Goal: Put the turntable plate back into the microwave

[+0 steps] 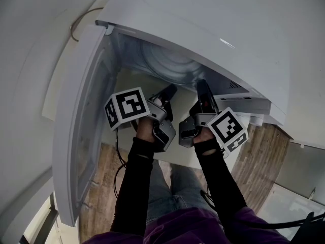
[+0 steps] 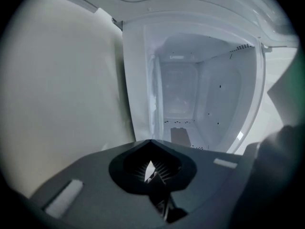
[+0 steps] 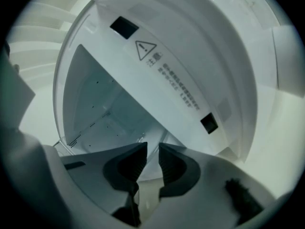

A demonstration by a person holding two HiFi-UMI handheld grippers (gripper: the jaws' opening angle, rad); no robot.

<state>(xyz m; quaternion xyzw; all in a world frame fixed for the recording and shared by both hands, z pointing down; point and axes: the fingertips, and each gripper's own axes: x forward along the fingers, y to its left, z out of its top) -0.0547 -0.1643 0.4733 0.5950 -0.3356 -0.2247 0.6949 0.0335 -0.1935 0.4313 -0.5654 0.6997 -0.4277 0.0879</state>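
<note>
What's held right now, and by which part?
Nothing visibly: left gripper jaws shut tip to tip, empty; right gripper jaws apart, pressing nothing. The turntable plate is in the microwave.

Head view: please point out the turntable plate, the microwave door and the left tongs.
turntable plate point(image 1: 170, 65), head view, middle of its visible round face.
microwave door point(image 1: 85, 121), head view, inner face of the open door.
left tongs point(image 1: 172, 88), head view, at the tips.

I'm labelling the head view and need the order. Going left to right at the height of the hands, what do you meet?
Open microwave door → left claw → right claw → microwave's right front frame.
</note>
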